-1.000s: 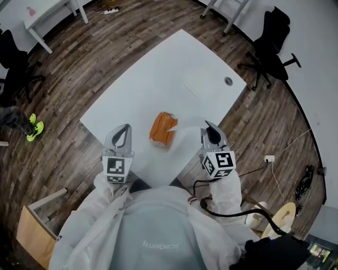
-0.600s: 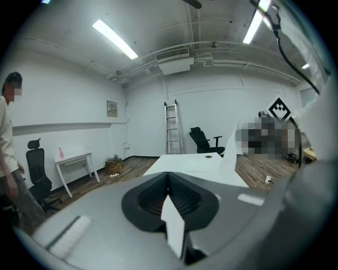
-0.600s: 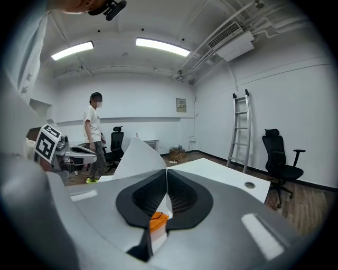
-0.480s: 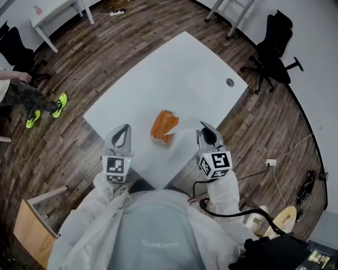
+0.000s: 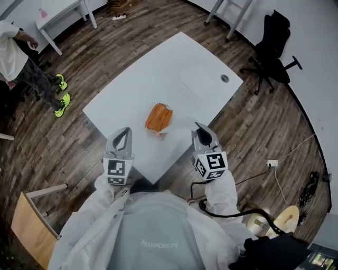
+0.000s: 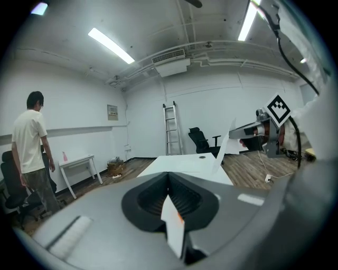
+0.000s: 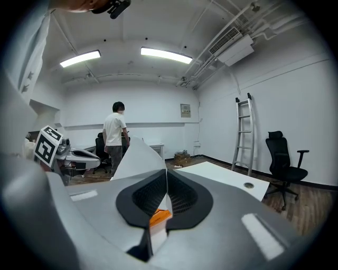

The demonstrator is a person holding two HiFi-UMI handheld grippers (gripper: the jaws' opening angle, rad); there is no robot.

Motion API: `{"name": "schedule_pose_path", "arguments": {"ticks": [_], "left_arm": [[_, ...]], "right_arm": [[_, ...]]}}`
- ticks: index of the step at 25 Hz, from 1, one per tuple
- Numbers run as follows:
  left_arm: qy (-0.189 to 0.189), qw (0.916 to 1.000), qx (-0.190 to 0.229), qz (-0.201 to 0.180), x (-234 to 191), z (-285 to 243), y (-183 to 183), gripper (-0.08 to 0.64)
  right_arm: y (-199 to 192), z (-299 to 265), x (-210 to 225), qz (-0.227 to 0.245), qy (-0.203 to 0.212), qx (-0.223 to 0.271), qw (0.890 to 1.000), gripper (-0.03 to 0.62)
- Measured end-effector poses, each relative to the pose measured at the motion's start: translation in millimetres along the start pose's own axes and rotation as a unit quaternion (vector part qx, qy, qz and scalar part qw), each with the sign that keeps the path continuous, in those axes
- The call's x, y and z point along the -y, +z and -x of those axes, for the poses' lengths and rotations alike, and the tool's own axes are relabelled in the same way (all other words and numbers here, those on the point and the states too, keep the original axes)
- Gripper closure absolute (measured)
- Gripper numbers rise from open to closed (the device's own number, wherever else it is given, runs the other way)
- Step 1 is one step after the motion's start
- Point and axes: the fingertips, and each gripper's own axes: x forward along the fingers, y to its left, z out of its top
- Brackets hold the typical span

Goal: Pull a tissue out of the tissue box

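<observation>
The orange tissue box (image 5: 158, 117) lies on the white table (image 5: 174, 68), ahead of both grippers. My right gripper (image 5: 199, 128) is shut on a white tissue (image 7: 133, 158), which rises from its closed jaws (image 7: 166, 174). In the left gripper view the same tissue (image 6: 225, 146) hangs from the right gripper (image 6: 253, 129) over the table's near edge. My left gripper (image 5: 125, 132) hovers by the table's near-left edge. Its jaws (image 6: 169, 176) are closed with nothing pinched between them. In the head view the tissue hardly shows against the white tabletop.
A person (image 5: 21, 58) in a white shirt walks at the far left near a small white desk (image 5: 58, 16). A black office chair (image 5: 272, 50) stands right of the table, and a ladder (image 6: 170, 129) leans on the far wall. Wood floor surrounds the table.
Both grippers have drawn back from the box towards me, the right one taking the tissue with it. The person at the far left has walked further into view.
</observation>
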Motion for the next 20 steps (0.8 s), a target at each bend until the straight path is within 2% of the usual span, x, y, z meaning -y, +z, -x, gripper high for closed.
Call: {"name": "schedule_pose_path", "arguments": {"ticks": [12, 20], "left_arm": [[0.005, 0.9998, 0.013, -0.017, 48.0, 36.8, 9.6, 0.56], [0.018, 0.9995, 0.022, -0.011, 73.6, 70.8, 10.5, 0.56]], "right_arm": [[-9.5, 56.2, -6.4, -0.004, 0.009, 0.022, 1.0, 0.591], [-4.4, 89.0, -22.1, 0.002, 0.023, 0.044, 0.999, 0.591]]}}
